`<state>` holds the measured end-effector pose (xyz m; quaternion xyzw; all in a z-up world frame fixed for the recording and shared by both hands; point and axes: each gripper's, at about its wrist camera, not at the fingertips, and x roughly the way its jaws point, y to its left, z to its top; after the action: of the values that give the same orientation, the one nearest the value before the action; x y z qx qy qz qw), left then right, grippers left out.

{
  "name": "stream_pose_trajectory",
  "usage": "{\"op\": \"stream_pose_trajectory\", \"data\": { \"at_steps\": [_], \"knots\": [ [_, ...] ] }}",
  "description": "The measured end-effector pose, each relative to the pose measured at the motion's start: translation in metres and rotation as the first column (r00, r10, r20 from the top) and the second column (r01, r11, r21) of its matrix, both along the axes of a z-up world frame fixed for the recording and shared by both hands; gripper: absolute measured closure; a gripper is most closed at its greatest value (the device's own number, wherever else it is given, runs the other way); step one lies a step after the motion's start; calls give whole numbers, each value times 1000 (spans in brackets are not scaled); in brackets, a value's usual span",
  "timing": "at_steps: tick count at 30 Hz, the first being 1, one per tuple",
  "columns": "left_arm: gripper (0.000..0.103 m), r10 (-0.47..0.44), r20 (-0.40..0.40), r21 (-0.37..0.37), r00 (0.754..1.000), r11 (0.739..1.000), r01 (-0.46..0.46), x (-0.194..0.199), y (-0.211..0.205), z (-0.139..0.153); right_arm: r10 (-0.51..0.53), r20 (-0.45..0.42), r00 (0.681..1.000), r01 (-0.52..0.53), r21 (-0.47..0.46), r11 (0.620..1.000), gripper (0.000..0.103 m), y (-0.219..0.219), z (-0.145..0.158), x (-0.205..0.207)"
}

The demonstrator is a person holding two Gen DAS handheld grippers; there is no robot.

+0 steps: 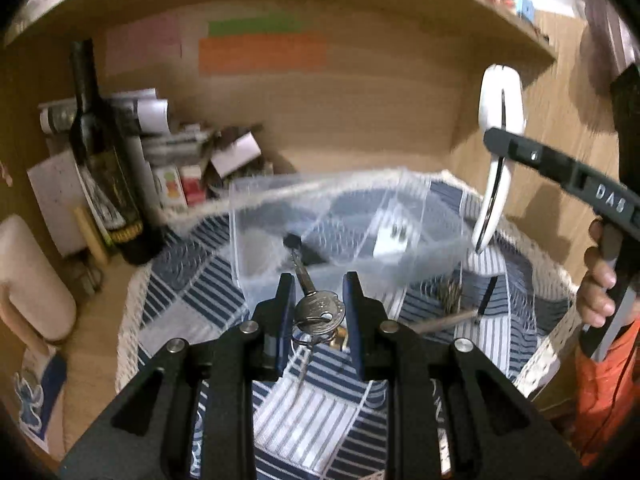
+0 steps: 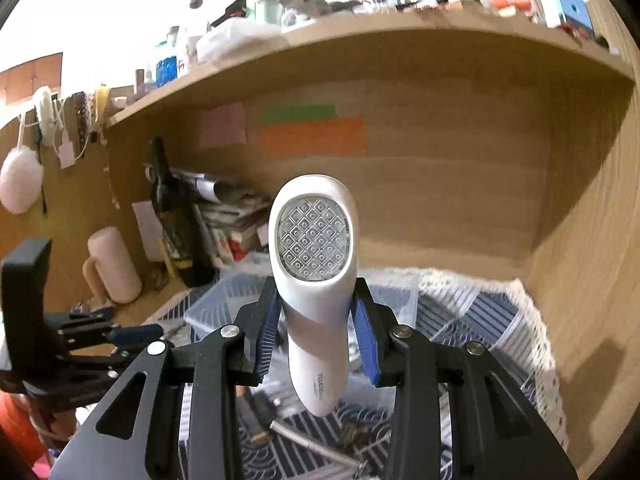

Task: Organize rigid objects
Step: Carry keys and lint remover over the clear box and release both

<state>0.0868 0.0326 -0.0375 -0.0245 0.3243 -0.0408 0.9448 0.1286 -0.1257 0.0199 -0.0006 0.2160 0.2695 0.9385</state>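
My left gripper is shut on a bunch of keys, one key pointing forward over a clear plastic compartment box. My right gripper is shut on a white handheld device with a patterned clear window, held upright above the box. In the left wrist view the same device hangs in the right gripper at the upper right, above the box's right end. The left gripper also shows in the right wrist view at the left.
A blue-striped cloth covers the desk inside a wooden alcove. A dark wine bottle, stacked papers and small boxes stand at the back left. A cream mug stands left. Screws and a metal rod lie on the cloth.
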Motion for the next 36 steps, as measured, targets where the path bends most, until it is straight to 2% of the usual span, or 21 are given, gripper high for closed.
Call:
{"op": "stream_pose_trajectory", "data": {
  "at_steps": [6, 12, 20, 29, 30, 31, 36],
  "knots": [
    [79, 4, 59, 2, 998, 1000, -4, 16, 7, 32, 10, 33, 999, -10, 5, 1000, 71, 7, 11, 12],
    [79, 12, 77, 1, 997, 1000, -12, 43, 13, 38, 33, 5, 999, -33, -9, 999, 71, 21, 3, 33],
    [79, 29, 24, -12, 999, 1000, -28, 85, 24, 9, 84, -124, 989, -98, -116, 988, 71, 55, -33, 69],
    [79, 21, -142, -24, 990, 999, -25, 126, 33, -48, 86, -274, 958, -147, -212, 966, 71, 84, -78, 104],
    [89, 17, -148, -24, 989, 999, -21, 127, 33, -50, 85, -287, 954, -152, -219, 964, 71, 86, -83, 107],
    [91, 15, -160, -24, 987, 1000, -19, 129, 33, -53, 84, -297, 951, -156, -226, 962, 71, 88, -86, 109],
    [91, 13, -169, -26, 985, 999, -18, 129, 32, -54, 75, -348, 934, -176, -268, 947, 70, 100, -104, 116]
  ]
}}
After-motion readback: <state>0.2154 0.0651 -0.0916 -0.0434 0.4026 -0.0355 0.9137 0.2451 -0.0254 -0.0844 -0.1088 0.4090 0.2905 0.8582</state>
